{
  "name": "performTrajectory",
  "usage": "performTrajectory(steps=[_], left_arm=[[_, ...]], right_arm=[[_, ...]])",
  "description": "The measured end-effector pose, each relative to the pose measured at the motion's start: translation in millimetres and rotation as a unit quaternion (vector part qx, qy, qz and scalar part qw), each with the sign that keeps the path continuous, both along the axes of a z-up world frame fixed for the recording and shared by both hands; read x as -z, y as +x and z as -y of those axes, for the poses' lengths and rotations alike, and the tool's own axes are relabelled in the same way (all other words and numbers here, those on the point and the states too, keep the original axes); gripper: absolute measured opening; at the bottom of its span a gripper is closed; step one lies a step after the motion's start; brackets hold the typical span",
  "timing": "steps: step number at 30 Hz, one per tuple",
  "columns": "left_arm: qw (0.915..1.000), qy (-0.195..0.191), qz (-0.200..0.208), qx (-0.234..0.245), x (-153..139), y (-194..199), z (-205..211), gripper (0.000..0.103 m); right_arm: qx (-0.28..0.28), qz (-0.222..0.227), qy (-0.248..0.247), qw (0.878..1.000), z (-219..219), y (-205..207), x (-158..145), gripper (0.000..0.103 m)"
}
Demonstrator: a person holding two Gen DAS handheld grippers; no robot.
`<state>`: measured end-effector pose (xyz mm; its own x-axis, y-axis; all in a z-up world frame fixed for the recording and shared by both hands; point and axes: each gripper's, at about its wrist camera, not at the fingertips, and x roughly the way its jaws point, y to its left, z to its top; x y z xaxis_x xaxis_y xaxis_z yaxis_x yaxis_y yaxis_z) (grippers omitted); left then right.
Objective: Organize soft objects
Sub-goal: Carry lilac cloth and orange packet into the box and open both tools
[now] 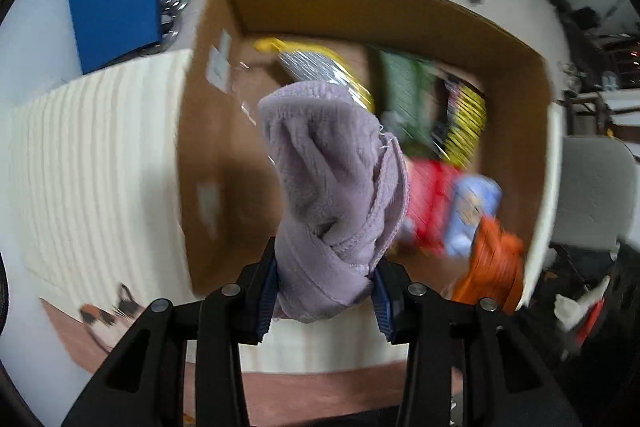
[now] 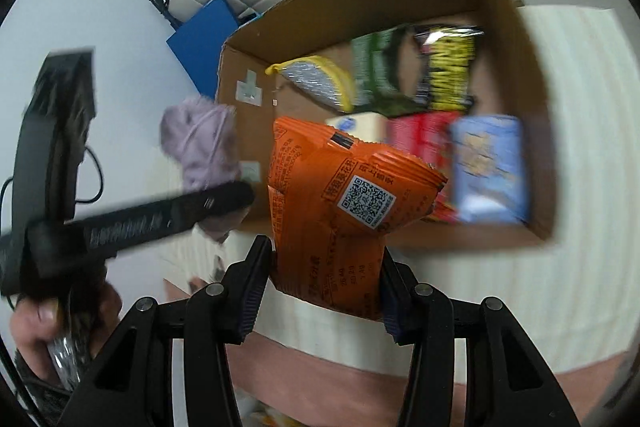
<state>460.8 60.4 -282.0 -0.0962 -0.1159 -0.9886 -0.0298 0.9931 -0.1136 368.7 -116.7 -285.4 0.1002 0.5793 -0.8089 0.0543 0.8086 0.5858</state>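
In the left wrist view I am holding the left claw (image 1: 326,283) clamped on a bunched lilac fleece cloth (image 1: 332,187), which is sticking up through the middle of the frame in front of the open cardboard box (image 1: 384,3). The box is filling the centre and right of that view, standing on a cream ribbed mat (image 1: 96,163) that is spreading to the left. Inside it, from left to right, I am seeing a yellow-edged silver pouch (image 1: 316,67), a green packet (image 1: 404,87), a black-and-yellow packet (image 1: 464,123) and, lower, a red packet (image 1: 432,195) beside a pale blue one (image 1: 476,211).

In the right wrist view the right claw (image 2: 328,283) is gripping an orange snack packet (image 2: 336,195) by its lower end, with the box behind it at centre and right.

Judging the step as loading both items, I am thinking the bare cardboard floor at the box's left suits the cloth. I would be carrying it clear over the near wall before opening, since hanging folds could catch the rim. The packet seems best lowered flat next to the blue one, without crushing it.
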Motion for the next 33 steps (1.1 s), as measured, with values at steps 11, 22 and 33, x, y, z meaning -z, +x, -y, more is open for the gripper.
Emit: performTrajectory(steps=[11,22,33], left_arm=[[0.9951,0.063,-0.062,0.043,50.4,55.5,3.1,0.040],[0.9960,0.055,-0.057,0.042,55.5,53.0,7.3,0.055],[0.9987,0.038,0.025,0.024,9.1,18.8,5.1,0.098]], right_arm=[[-0.004,-0.048,0.004,0.999,-75.4,54.5,58.1,0.052],[-0.013,-0.061,-0.007,0.998,-80.2,65.8,73.0,0.081],[-0.015,-0.012,-0.110,0.994,-19.3,46.7,37.9,0.081]])
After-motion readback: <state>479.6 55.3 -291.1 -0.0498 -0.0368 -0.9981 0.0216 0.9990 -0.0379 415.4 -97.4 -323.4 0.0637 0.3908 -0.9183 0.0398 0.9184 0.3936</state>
